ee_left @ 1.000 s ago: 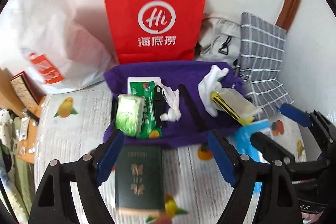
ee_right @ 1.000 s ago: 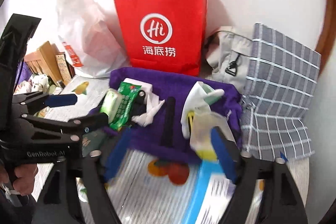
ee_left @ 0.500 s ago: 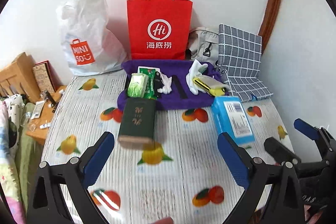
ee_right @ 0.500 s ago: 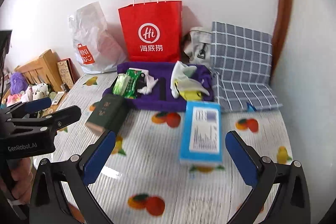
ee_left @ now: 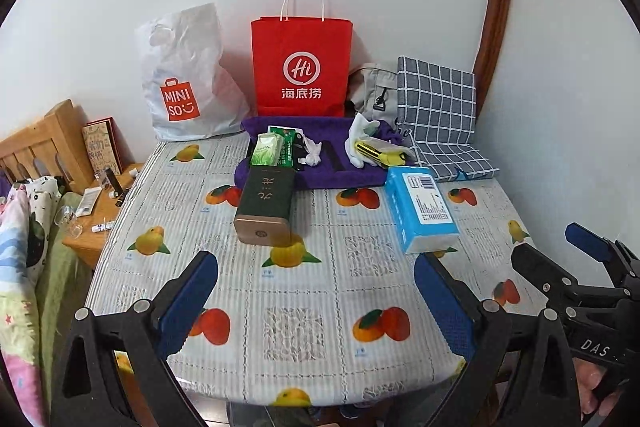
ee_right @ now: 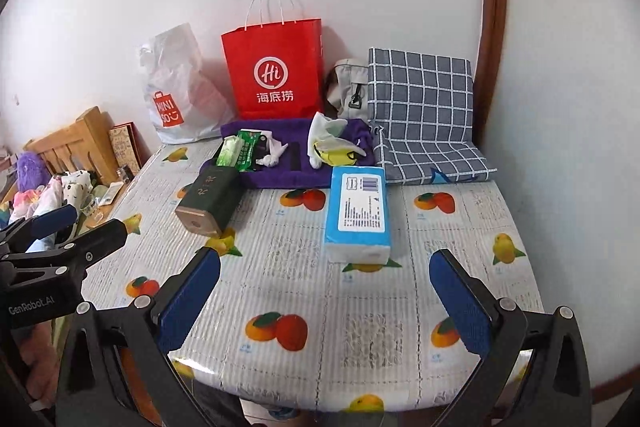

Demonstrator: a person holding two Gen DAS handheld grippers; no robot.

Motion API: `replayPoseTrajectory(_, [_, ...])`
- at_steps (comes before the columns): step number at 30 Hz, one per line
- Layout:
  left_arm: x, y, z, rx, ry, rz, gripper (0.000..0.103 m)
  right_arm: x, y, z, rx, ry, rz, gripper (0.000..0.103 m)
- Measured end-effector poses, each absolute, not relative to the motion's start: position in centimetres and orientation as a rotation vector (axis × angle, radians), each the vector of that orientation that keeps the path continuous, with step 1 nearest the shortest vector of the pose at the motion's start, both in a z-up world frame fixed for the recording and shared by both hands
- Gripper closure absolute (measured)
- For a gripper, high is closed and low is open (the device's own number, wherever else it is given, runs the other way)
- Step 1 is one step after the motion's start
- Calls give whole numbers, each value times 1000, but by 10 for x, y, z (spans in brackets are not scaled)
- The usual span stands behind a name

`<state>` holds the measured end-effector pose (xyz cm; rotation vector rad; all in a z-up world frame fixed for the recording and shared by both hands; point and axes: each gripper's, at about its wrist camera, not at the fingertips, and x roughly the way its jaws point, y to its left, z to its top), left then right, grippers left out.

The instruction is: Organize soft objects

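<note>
Jaws wide, blue tissue pack [ee_right: 357,213] flat

Both wrist cameras looked down at a slant from beyond the table's [ee_left: 280,367] near edge, facing the wall at 12 o'clock, side by side, sharing the whole tabletop and red bag [ee_right: 276,67].

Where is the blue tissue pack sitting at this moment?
In both wrist views the blue tissue pack lies flat on the fruit-print tablecloth, right of the dark green box, just in front of the purple tray.
</note>
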<state>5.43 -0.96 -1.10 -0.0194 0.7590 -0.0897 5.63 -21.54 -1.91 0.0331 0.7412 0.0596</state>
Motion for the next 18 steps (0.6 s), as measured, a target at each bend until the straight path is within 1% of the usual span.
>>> replayPoseTrajectory(7, [45, -8, -5, -32, 741, -82, 3, 44, -220, -10, 56, 720, 59, 0])
replayPoseTrajectory(18, [43, -6, -5, -37, 740, -83, 3, 37, -219, -10, 58, 718, 64, 0])
